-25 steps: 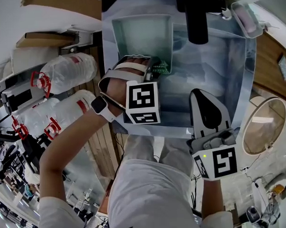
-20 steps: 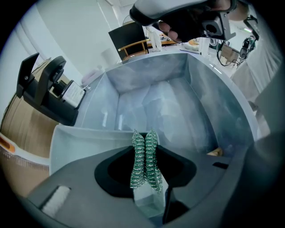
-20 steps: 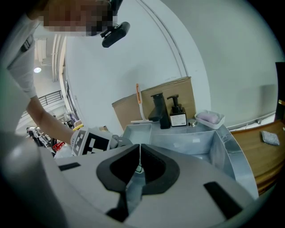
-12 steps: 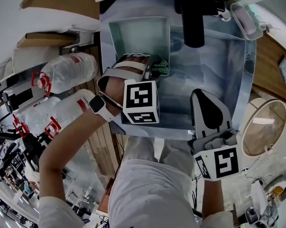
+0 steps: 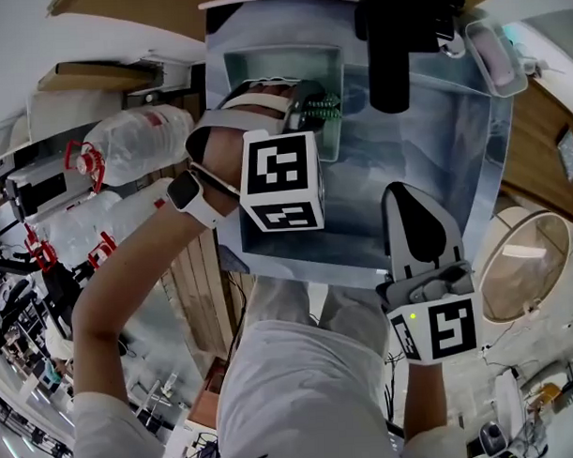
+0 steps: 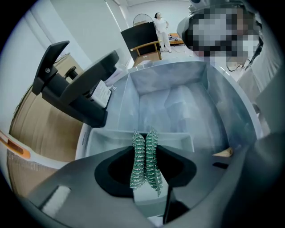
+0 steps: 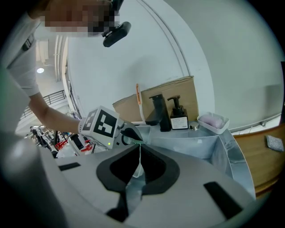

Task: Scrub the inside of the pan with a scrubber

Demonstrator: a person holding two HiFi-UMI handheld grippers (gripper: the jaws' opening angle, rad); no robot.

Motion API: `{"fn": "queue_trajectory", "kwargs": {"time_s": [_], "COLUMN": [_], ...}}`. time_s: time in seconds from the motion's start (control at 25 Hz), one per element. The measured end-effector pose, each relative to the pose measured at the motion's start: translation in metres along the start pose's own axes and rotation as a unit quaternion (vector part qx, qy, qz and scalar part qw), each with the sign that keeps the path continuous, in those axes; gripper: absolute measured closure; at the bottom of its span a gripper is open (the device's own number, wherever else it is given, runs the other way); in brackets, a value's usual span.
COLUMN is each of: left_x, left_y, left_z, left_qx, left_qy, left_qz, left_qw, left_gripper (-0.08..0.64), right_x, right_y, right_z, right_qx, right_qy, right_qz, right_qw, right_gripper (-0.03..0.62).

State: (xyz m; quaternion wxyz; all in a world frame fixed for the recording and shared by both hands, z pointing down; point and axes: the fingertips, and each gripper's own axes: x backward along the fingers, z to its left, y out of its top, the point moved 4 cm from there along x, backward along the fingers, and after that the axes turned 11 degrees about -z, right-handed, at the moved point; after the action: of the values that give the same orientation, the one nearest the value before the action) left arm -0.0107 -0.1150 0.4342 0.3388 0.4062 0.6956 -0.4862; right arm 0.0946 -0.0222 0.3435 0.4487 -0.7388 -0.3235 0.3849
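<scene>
Steel sink, black faucet at its far edge, plastic bottles off to the left. Pale rectangular pan sits in the sink's far left corner.

Left gripper: green ridged pads pressed together, nothing between. Tips at the pan's right rim, contact unclear.

Right gripper: jaws together, empty, over the sink's near edge, well apart from the pan.

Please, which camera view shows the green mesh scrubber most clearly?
The left gripper view: the green mesh scrubber stands in the middle, clamped between the jaws of the left gripper. The head view shows only a small green part beyond that gripper; the right gripper view shows only a tiny green speck.
</scene>
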Motion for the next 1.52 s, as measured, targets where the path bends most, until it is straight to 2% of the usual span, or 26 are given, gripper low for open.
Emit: {"fn": "queue_trajectory", "kwargs": {"time_s": [0.36, 0.6, 1.0, 1.52], "left_x": [0.006, 0.011, 0.014, 0.031], "left_y": [0.002, 0.002, 0.002, 0.011], "left_z": [0.033, 0.051, 0.050, 0.055], "left_qx": [-0.001, -0.020, -0.036, -0.048], "left_qy": [0.029, 0.064, 0.110, 0.132], "left_qz": [-0.005, -0.011, -0.025, -0.037], "left_qw": [0.9996, 0.9977, 0.9930, 0.9894], "left_gripper": [0.402, 0.402, 0.402, 0.402], "right_x": [-0.008, -0.014, -0.013, -0.004], "right_y": [0.010, 0.015, 0.014, 0.016], "right_z": [-0.008, -0.008, -0.006, 0.002], "right_qx": [0.005, 0.006, 0.007, 0.009], "right_qy": [0.009, 0.014, 0.015, 0.013], "right_qz": [-0.001, -0.002, -0.001, -0.009], "right_qw": [1.000, 1.000, 1.000, 1.000], "right_gripper": [0.583, 0.583, 0.583, 0.583]}}
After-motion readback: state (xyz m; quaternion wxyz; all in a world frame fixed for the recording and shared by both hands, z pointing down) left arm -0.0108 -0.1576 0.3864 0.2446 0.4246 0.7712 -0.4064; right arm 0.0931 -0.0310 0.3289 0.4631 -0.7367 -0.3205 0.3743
